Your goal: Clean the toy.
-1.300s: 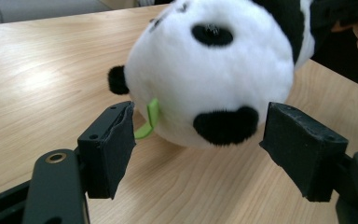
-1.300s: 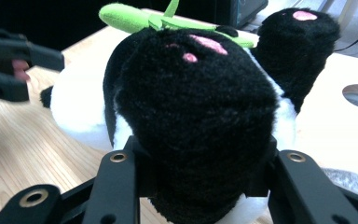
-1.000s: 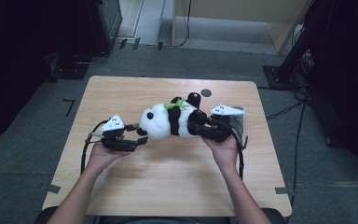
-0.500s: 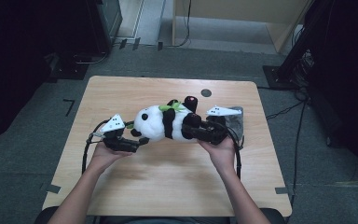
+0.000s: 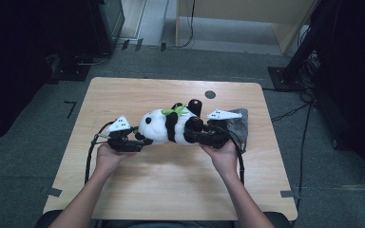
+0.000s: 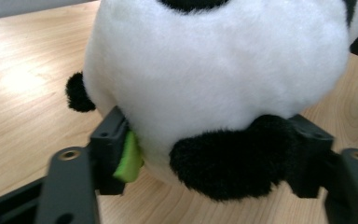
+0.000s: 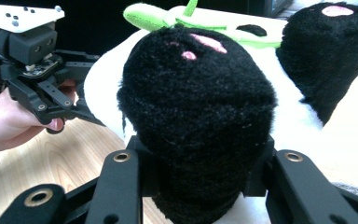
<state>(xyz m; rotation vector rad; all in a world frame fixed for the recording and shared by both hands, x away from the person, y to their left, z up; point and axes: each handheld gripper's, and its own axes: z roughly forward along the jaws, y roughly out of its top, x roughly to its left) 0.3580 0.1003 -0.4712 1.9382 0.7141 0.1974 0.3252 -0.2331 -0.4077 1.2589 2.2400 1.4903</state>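
We hold a plush panda (image 5: 168, 127) lying on its side on the wooden table (image 5: 171, 190), stretched between our two grippers. Our left gripper (image 5: 134, 142) has just been closing its jaws, and they now sit against the white head (image 6: 214, 60), one green pad (image 6: 128, 158) pressed into the fur. Our right gripper (image 5: 200, 137) is clamped half-wide around a black leg (image 7: 200, 116). A grey cloth (image 5: 240, 126) lies just beside the right gripper.
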